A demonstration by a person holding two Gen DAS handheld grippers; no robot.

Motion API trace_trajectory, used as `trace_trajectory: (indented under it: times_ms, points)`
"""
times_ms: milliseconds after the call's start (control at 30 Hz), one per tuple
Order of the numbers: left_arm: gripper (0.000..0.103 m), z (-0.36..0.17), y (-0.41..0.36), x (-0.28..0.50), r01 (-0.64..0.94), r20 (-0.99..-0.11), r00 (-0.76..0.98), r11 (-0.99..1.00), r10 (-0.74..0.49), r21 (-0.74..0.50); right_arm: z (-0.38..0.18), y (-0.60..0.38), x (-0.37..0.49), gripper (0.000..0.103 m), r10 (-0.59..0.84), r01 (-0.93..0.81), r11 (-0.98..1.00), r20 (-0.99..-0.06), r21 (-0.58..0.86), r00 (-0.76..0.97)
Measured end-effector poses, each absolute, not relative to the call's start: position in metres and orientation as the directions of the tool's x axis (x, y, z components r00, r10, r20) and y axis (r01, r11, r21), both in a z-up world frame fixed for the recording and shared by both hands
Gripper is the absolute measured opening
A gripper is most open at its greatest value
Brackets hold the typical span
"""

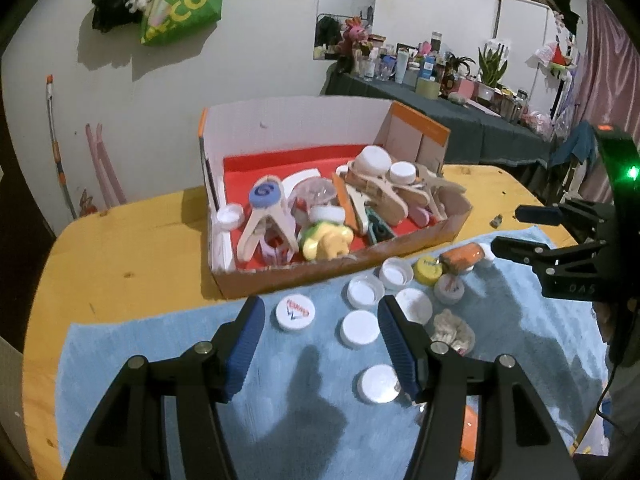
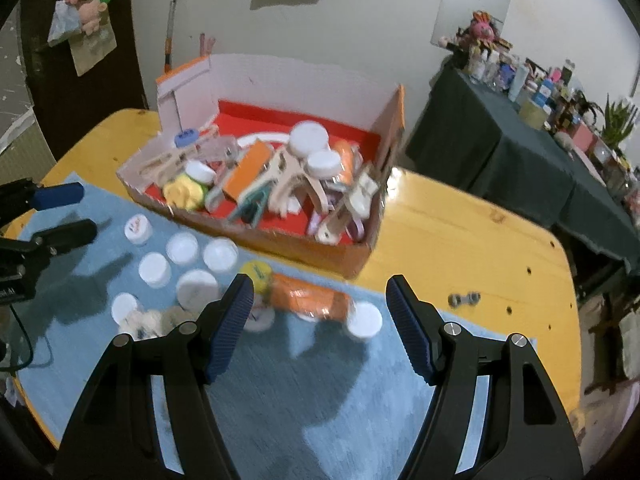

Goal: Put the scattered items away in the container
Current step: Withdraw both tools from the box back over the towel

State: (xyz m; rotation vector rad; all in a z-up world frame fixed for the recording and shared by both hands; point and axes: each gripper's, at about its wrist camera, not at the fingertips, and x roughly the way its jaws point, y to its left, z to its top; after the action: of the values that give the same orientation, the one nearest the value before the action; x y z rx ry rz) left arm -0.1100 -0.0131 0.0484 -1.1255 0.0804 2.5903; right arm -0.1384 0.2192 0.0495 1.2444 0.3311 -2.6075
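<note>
Blue towel (image 1: pixel 280 412) is littered with caps (image 1: pixel 359 329); box (image 1: pixel 320 276) is half filled; left gripper (image 1: pixel 320 344) and right gripper (image 2: pixel 320 324) are held released, empty.

A yellow wooden tabletop (image 1: pixel 120 264) carries a pale blue cloth (image 1: pixel 280 400). The cardboard box (image 1: pixel 304 276) has a red floor and white walls. The scattered caps (image 1: pixel 359 329) are white, one yellow (image 1: pixel 427 270).

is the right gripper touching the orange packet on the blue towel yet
Apart. In the right wrist view the right gripper stands open, both pads clear of the orange packet, which lies on the blue towel beyond the tips.
</note>
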Motion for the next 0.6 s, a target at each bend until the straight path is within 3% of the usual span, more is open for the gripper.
trace_trajectory:
  times_ms: [600]
  points:
    - [0.062,0.007,-0.01,-0.131,-0.305,-0.774,-0.571,-0.946,0.274,-0.11,0.005,0.248,-0.159,0.068,-0.058,0.248,-0.964,-0.835,-0.096,-0.548]
